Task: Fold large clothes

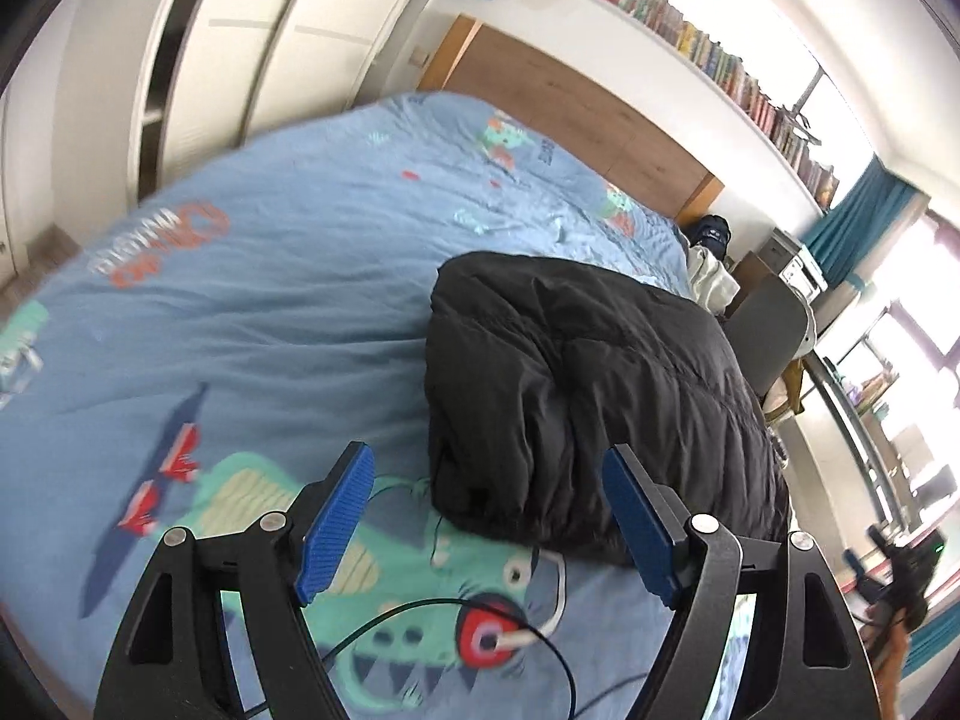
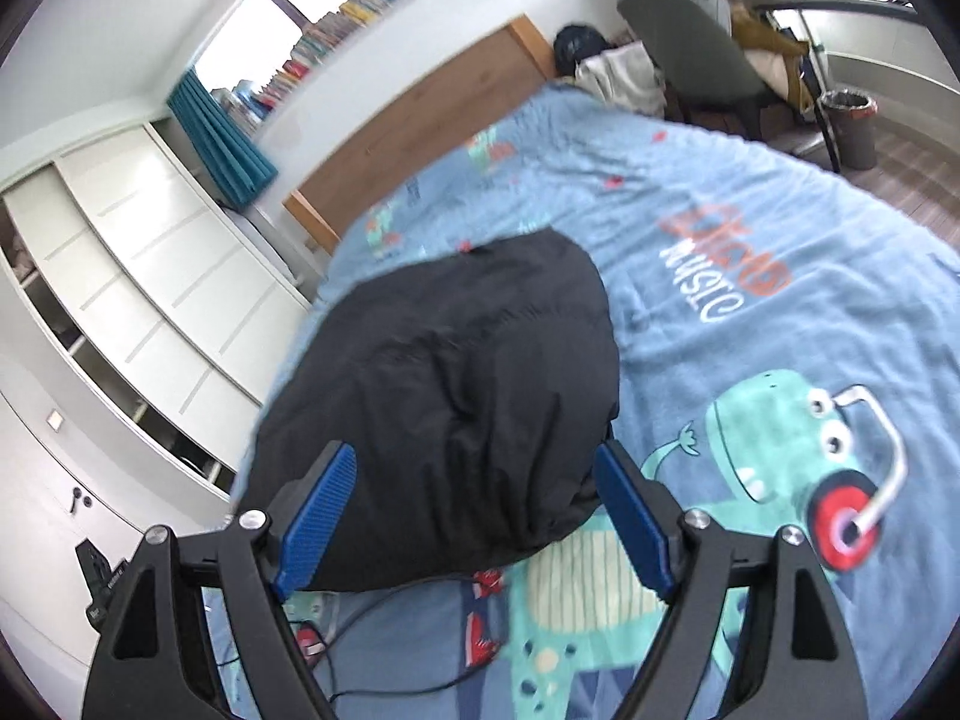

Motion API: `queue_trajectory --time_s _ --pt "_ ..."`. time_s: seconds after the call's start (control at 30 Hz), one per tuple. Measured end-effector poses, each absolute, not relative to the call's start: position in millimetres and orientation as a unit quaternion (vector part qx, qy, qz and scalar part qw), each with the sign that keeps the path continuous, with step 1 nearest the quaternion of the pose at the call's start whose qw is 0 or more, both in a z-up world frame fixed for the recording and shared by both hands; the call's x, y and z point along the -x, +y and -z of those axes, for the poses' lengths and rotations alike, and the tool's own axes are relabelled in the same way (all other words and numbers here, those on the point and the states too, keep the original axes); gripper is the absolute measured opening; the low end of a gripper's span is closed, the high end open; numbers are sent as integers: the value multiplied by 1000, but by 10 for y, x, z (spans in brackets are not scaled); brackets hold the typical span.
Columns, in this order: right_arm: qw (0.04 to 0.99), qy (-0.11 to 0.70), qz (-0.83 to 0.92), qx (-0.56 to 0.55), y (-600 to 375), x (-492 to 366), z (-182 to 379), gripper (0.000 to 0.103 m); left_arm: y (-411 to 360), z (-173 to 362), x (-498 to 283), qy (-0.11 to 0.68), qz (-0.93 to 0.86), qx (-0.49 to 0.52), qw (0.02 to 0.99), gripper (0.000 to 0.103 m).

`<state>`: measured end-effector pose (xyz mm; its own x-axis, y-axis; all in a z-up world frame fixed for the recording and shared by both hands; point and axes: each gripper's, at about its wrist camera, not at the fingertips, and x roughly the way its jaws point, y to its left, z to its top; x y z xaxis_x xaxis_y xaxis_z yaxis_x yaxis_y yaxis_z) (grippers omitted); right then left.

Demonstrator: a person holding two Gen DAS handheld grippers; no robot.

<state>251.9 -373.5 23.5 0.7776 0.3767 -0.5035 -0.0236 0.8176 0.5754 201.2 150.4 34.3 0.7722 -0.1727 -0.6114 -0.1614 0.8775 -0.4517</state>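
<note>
A black padded jacket [image 1: 588,396] lies folded into a thick bundle on the blue dinosaur-print bedspread [image 1: 270,300]. My left gripper [image 1: 486,516] is open and empty, held above the bed at the bundle's near edge. In the right wrist view the same jacket [image 2: 456,384] lies on the bedspread [image 2: 750,360]. My right gripper [image 2: 474,516] is open and empty, hovering over the bundle's near end with its blue pads [image 2: 315,525] spread to either side.
A wooden headboard [image 1: 576,102] and a shelf of books [image 1: 720,54] stand behind the bed. White wardrobes [image 2: 138,300] stand at the side. A grey chair [image 2: 696,48] with clothes and a bin [image 2: 849,126] stand past the far edge. A thin black cable [image 1: 420,612] lies on the bedspread.
</note>
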Motion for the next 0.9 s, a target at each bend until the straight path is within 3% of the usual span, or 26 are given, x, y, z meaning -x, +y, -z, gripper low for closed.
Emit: queue_trajectory --time_s 0.9 --pt "965 182 -127 -138 -3459 775 -2457 81 1199 -1893 219 194 20 151 969 86"
